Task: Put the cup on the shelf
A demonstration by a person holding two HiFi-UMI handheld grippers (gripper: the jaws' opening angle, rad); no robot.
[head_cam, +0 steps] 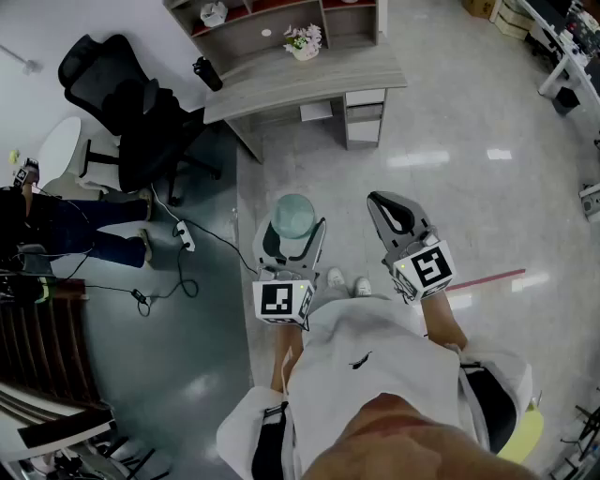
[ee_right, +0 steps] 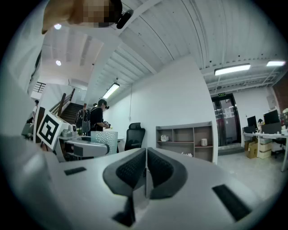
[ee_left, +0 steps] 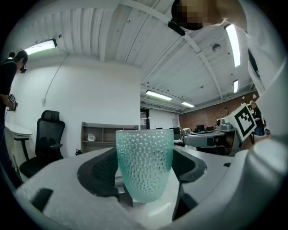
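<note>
Looking down through the head view, I see the left gripper [head_cam: 292,232] clamped on the teal dimpled glass cup [head_cam: 292,214]. The cup is held upright above the pale floor [head_cam: 450,131], well apart from the grey desk [head_cam: 309,80] and its shelf unit [head_cam: 267,28]. The right gripper [head_cam: 379,201] hangs just beside the left one. In the left gripper view, the jaws stand wide, both pads pressing the cup's sides. In the right gripper view, the jaws are pressed together with nothing between them, and the shelf unit stands well ahead.

Black office chair [head_cam: 122,94] left of grey desk [head_cam: 281,82]; 1 flower pot [head_cam: 305,42], 1 dark bottle [head_cam: 207,73] on it. Power strip [head_cam: 185,236] with cables on floor.
</note>
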